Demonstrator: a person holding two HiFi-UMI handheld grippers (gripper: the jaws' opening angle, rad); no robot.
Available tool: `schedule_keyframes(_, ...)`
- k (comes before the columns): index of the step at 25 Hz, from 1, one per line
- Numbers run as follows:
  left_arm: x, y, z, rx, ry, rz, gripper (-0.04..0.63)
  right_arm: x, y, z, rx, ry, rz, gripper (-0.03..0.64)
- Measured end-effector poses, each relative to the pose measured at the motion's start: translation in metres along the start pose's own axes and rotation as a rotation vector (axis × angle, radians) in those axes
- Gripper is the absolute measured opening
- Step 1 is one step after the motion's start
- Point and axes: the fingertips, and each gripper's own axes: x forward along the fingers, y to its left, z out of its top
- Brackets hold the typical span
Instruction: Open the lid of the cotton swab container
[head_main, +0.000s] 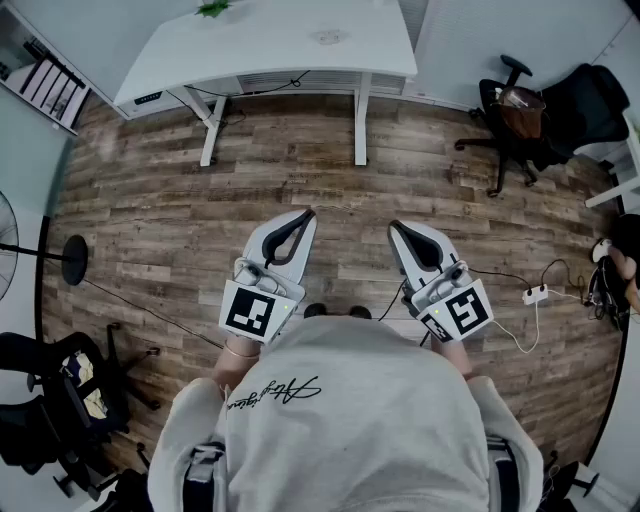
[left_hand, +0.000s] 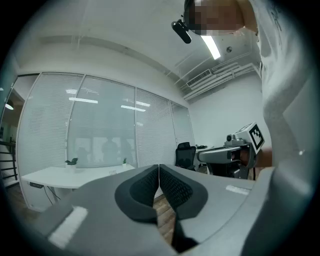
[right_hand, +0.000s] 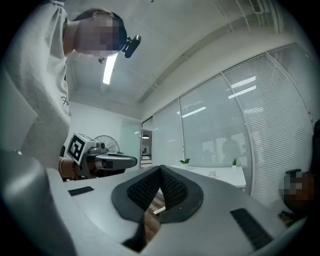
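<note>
I see no cotton swab container that I can make out; only a small round thing (head_main: 329, 37) lies on the far white desk (head_main: 270, 45). My left gripper (head_main: 306, 214) is held level in front of the person, over the wood floor, jaws shut with nothing between them. My right gripper (head_main: 394, 226) is level beside it, also shut and empty. In the left gripper view the left gripper (left_hand: 159, 166) has its ribbed pads (left_hand: 142, 187) touching. In the right gripper view the right gripper (right_hand: 160, 168) looks the same. Both point toward the desk, well short of it.
A small plant (head_main: 213, 8) stands on the desk's back edge. Black office chairs (head_main: 545, 110) stand at the right, another chair (head_main: 40, 400) at the lower left. A fan stand (head_main: 70, 260) is at the left. A power strip (head_main: 535, 294) with cables lies on the floor at the right.
</note>
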Motion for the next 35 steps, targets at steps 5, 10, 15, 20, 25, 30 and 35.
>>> schedule_keyframes(5,0.0,0.0005,0.0008,-0.002,-0.007,-0.001,0.003,0.0004,0.0004,-0.0019,0.003,0.003,0.0,0.002)
schedule_keyframes(10,0.0003,-0.0011,0.0012,-0.006,-0.005,0.001,0.003,-0.0012,-0.0003,-0.0017,-0.004,0.008,-0.008,0.002)
schedule_keyframes(15,-0.0009,-0.0023,0.0001,0.002,0.001,-0.004,0.003,-0.0017,0.0014,-0.0003,-0.03,0.003,-0.02,0.002)
schedule_keyframes(20,-0.0012,-0.0046,0.0,-0.013,-0.008,-0.013,0.003,-0.0013,0.0023,-0.0004,-0.028,-0.017,-0.041,0.003)
schedule_keyframes(25,-0.0024,-0.0054,0.0008,-0.023,-0.011,-0.014,0.005,-0.0027,-0.0008,0.0011,-0.027,-0.022,-0.062,0.048)
schedule_keyframes(30,-0.0046,-0.0031,0.0021,-0.024,-0.007,-0.006,0.018,-0.0029,-0.0014,0.003,-0.02,-0.027,-0.064,0.094)
schedule_keyframes(35,-0.0053,-0.0031,-0.0028,-0.028,0.018,-0.024,0.082,0.0003,0.0002,0.0025,-0.006,-0.036,-0.06,0.155)
